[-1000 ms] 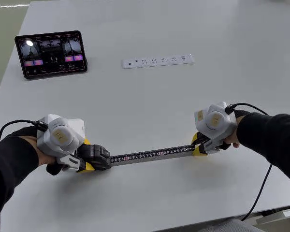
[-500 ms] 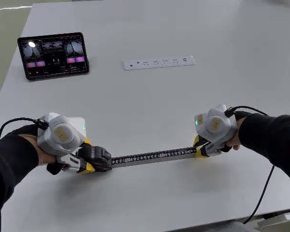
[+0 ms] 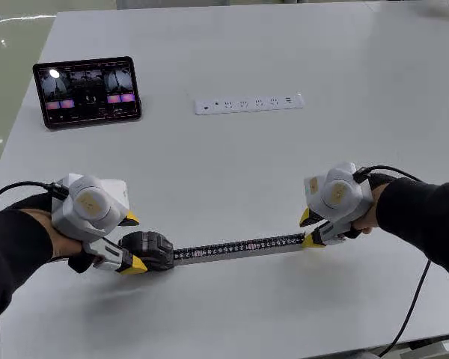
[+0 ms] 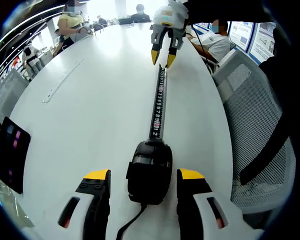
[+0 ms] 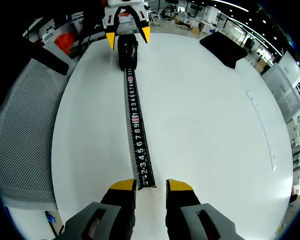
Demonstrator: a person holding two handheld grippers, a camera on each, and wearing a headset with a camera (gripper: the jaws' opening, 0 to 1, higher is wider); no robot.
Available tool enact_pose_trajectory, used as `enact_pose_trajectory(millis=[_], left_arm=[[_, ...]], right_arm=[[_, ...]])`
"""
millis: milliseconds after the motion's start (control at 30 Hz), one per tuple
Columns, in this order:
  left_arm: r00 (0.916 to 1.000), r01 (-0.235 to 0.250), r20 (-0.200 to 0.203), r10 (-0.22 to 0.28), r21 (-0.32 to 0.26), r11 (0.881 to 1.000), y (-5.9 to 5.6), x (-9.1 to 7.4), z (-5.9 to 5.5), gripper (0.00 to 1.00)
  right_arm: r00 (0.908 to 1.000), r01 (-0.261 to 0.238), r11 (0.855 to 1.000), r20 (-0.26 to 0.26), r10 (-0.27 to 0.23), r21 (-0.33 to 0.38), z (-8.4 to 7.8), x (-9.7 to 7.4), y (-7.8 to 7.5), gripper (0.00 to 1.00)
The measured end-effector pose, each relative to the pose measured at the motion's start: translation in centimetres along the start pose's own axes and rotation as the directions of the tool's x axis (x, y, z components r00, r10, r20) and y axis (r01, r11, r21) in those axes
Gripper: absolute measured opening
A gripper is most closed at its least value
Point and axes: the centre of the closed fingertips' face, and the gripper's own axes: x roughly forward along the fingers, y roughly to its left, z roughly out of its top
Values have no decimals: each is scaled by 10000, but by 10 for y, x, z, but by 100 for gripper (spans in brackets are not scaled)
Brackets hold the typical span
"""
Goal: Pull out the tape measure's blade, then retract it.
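Left gripper (image 4: 143,176), a grey two-jaw tool with yellow tips, stands open at the near left of the white table (image 3: 284,164). Its jaws straddle the black tape measure case (image 3: 151,250) without clamping it. In the left gripper view bare table shows between the case and the jaw on the left of that view, while the other jaw sits just beside the case and may be touching it. From the case the dark, numbered steel blade (image 3: 239,247) runs flat on the table toward the right, along the near edge and angled slightly toward the far side. Its long axis joins the two tools. The right gripper (image 5: 151,186) sits at the blade's free end with a moderate gap between its jaws. The end hook (image 5: 147,183) lies between them, close against the jaw on the left of the right gripper view, with table visible on its other side, so the blade does not look pinched. The blade is drawn out, which suggests the pulling part is done and retraction is what remains. That move would carry the hook leftward along the blade's own line into the case. The right gripper is the nearer tool to the hook for guiding it back, and the left gripper is the nearer one to the case.
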Motion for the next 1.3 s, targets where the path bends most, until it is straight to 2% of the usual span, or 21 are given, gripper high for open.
enact_pose_trajectory(millis=[100,300,633,733,867,1133,1300], left_arm=[[9999,-12,154,17,-372,9993,0,-2,0,53],[9999,8,161,4,-716,9974,0,-2,-6,58],[9982,-227,518,296,-1300,9913,3,-7,-3,64],[9968,-292,683,408,-1636,9861,3,-9,-2,68],[9947,-377,858,565,-2067,9777,2,-11,-3,76],[9882,-669,1130,1035,-2899,9547,2,-16,-10,81],[9758,-886,1549,1542,-3648,9269,5,-21,-10,85]], right_arm=[[9999,23,9998,144,-26,200,1,-1,1,21],[9996,95,9983,261,-110,571,0,-6,2,25],[9975,285,9912,601,-365,1290,2,-11,2,36],[9965,261,9877,748,-380,1544,2,-14,5,38],[9927,452,9778,999,-668,2046,1,-18,5,41],[9828,717,9545,1425,-1170,2894,-7,-21,10,47],[9724,984,9291,1640,-1659,3566,-12,-27,11,52]])
